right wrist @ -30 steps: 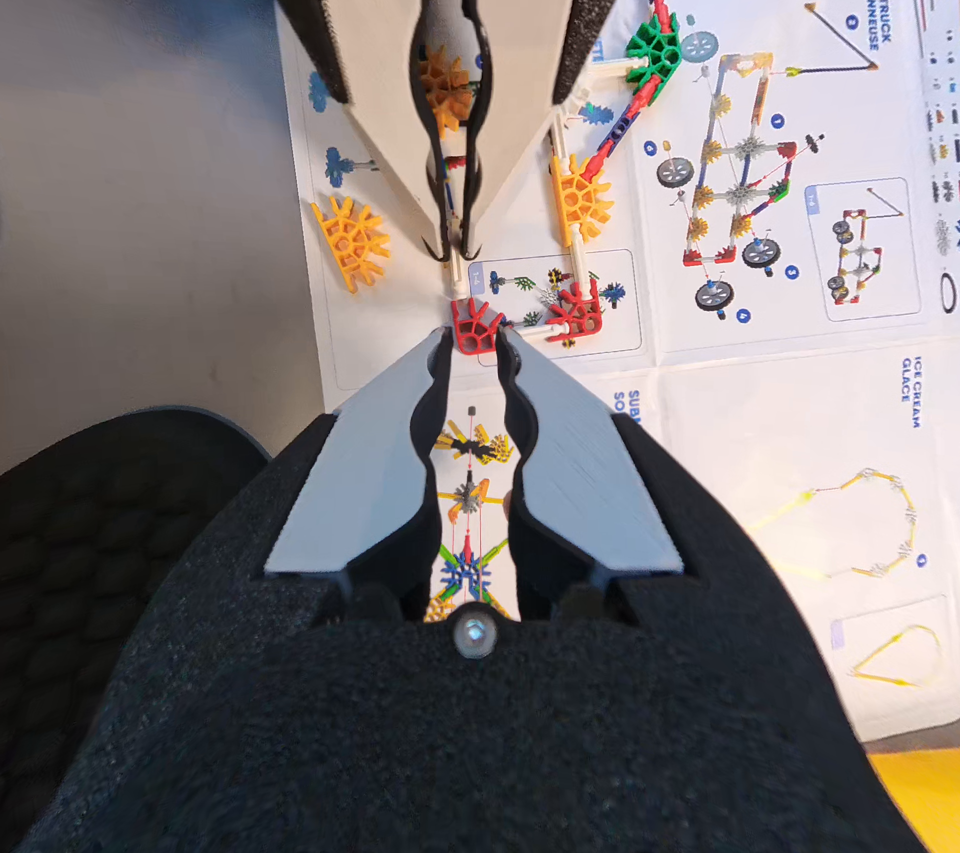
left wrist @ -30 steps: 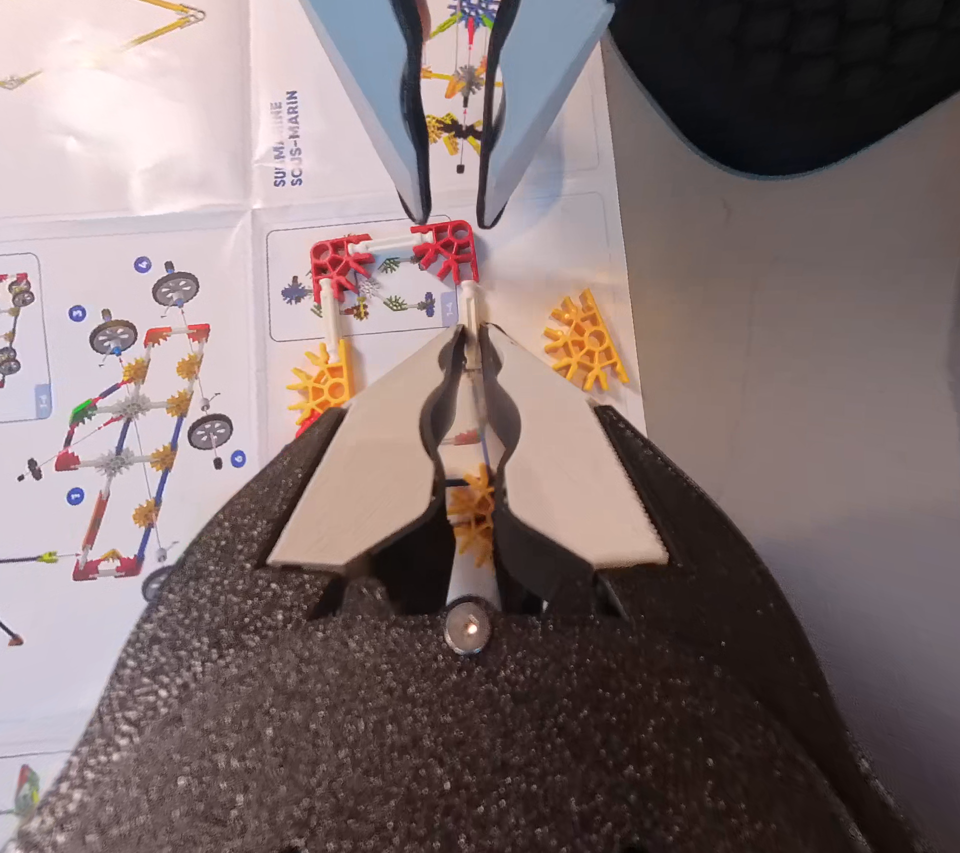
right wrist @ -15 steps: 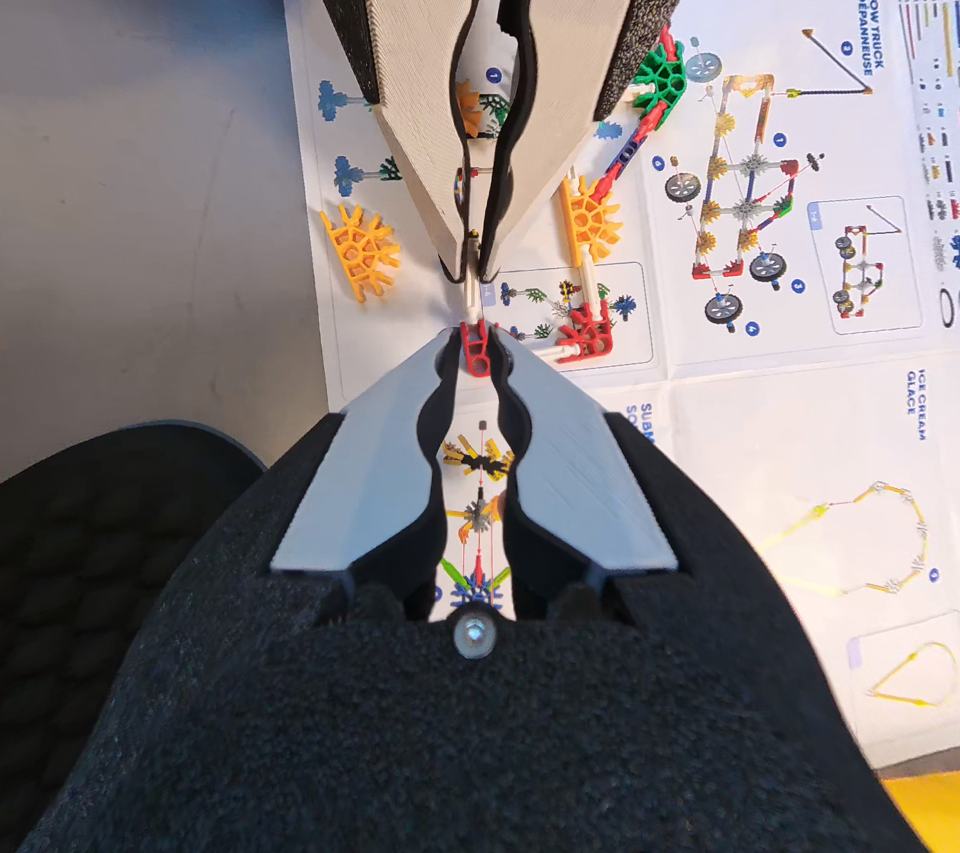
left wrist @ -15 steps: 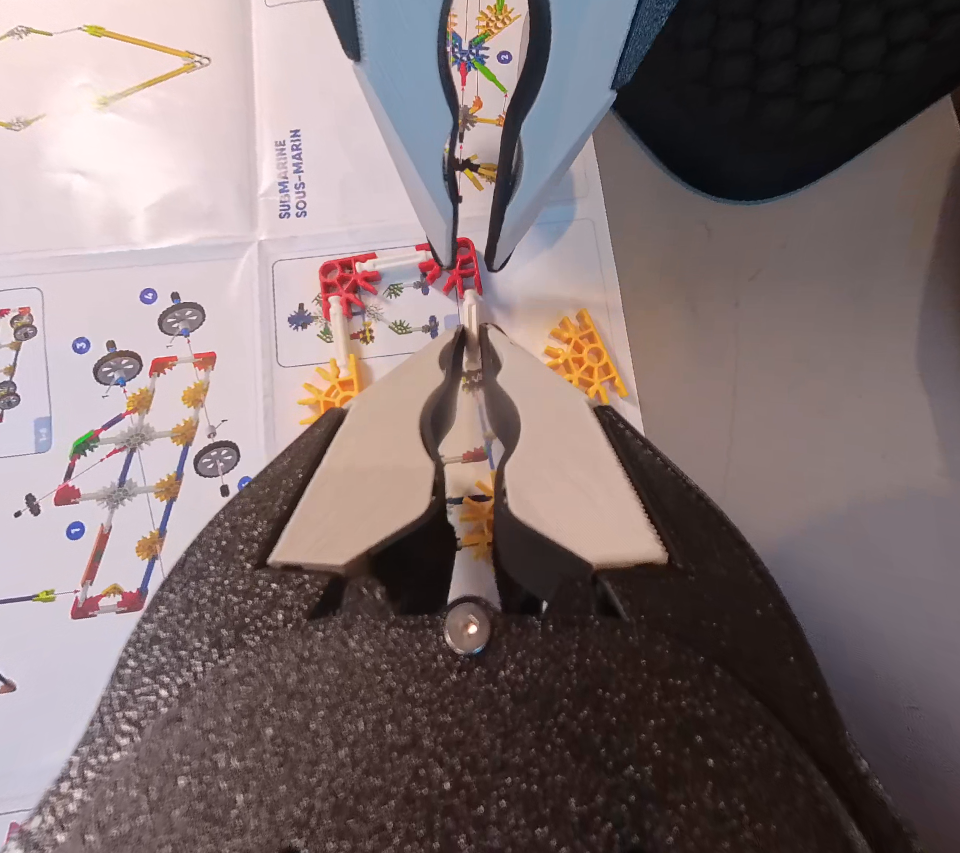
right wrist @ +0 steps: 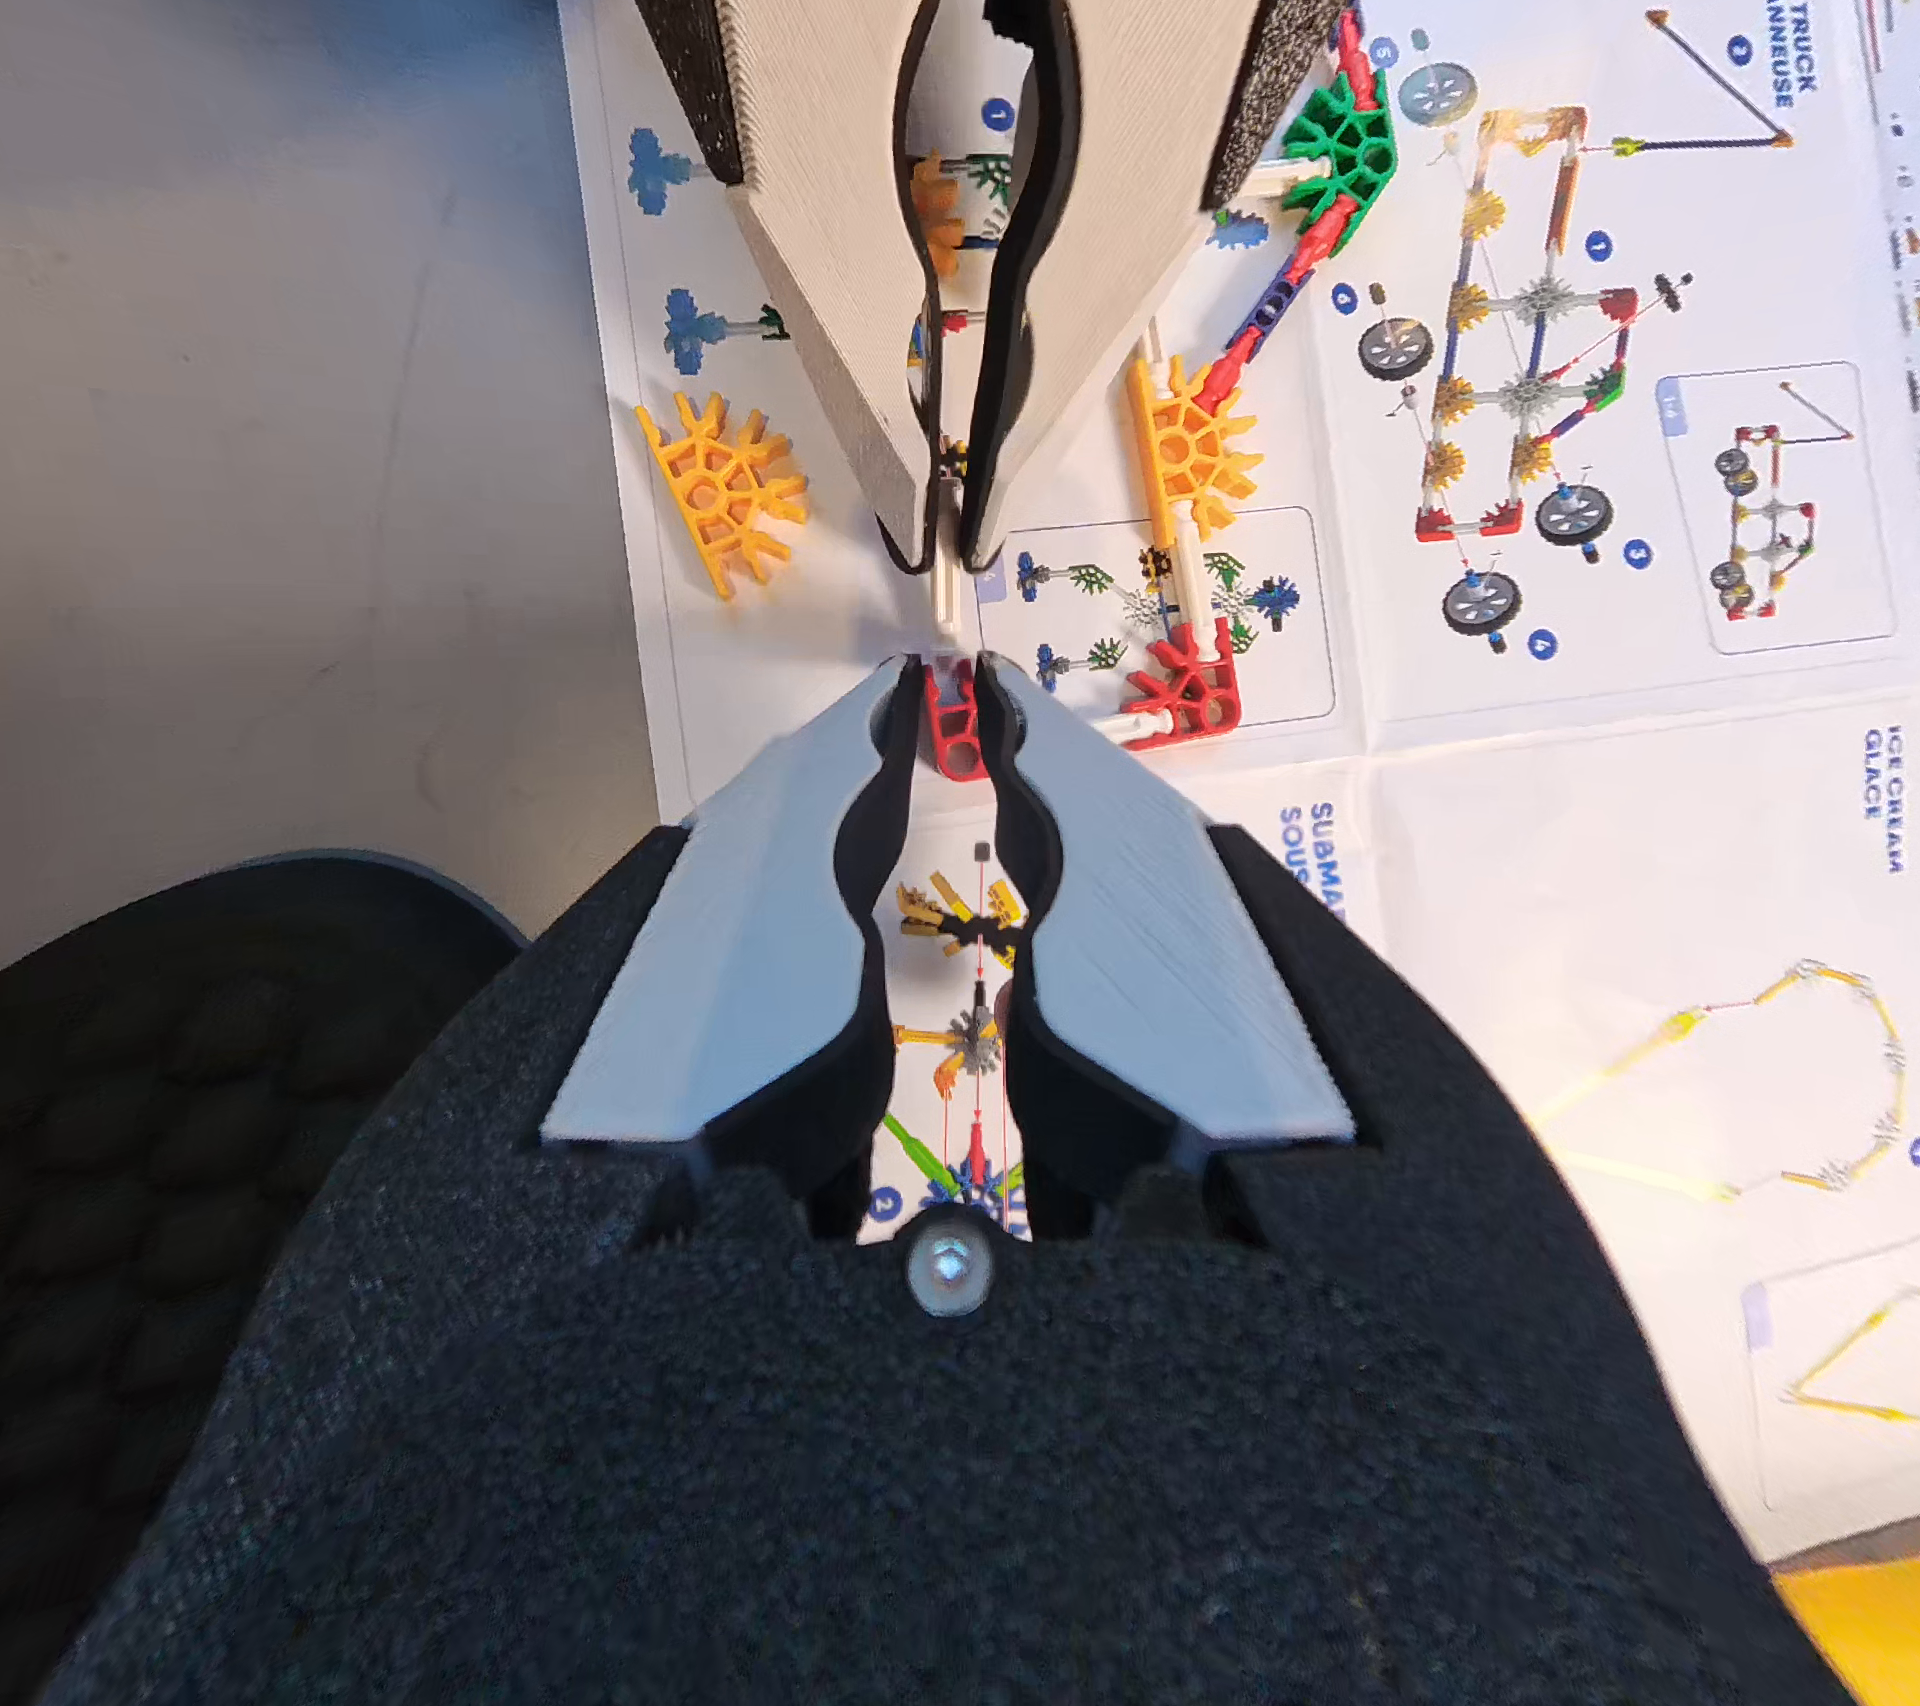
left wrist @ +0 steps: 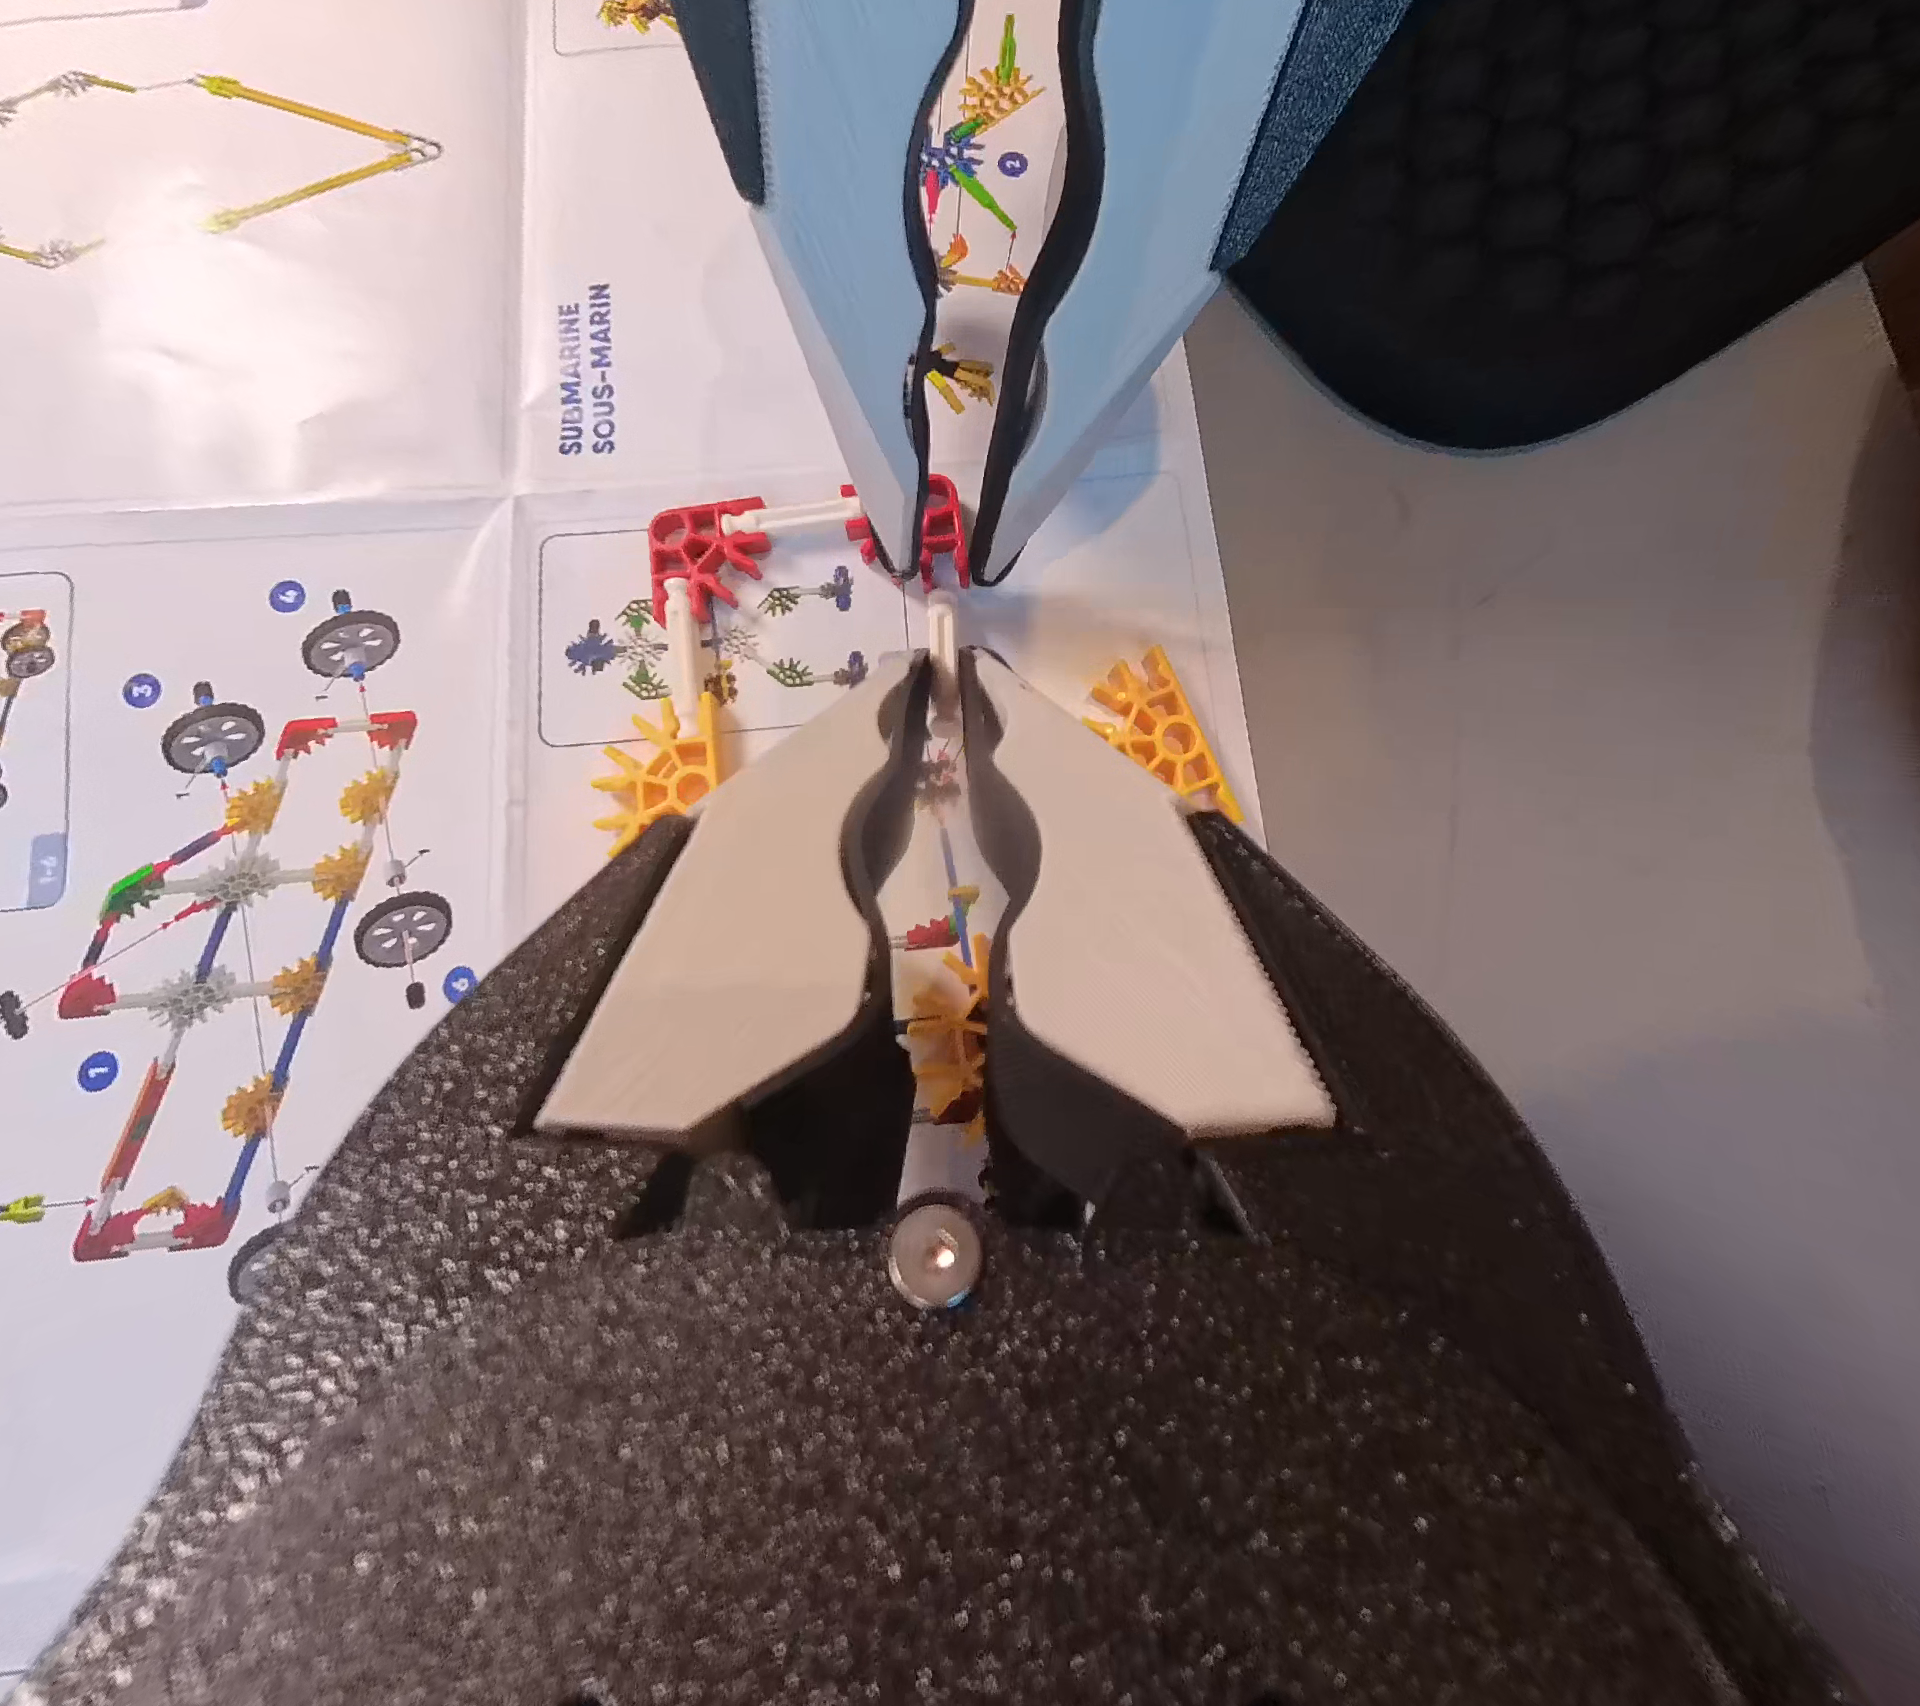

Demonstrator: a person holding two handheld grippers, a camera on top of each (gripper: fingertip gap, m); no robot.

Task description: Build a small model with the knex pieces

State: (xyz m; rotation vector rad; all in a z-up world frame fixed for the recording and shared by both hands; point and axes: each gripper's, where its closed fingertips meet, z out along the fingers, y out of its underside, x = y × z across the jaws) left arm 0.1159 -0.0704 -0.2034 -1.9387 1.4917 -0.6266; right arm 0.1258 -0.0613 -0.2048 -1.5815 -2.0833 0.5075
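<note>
Glossy plastic red connector (right wrist: 951,726); matt paper instruction sheet (left wrist: 343,368); ridged printed-plastic fingers (left wrist: 727,960).

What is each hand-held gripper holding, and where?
Left hand-held gripper: short white rod, near one end. Right hand-held gripper: red corner connector, pinched across its faces.

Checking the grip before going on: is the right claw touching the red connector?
Touching. The right wrist view shows the right claw closed on the red connector, both fingers pressed against its sides with no gap.
</note>
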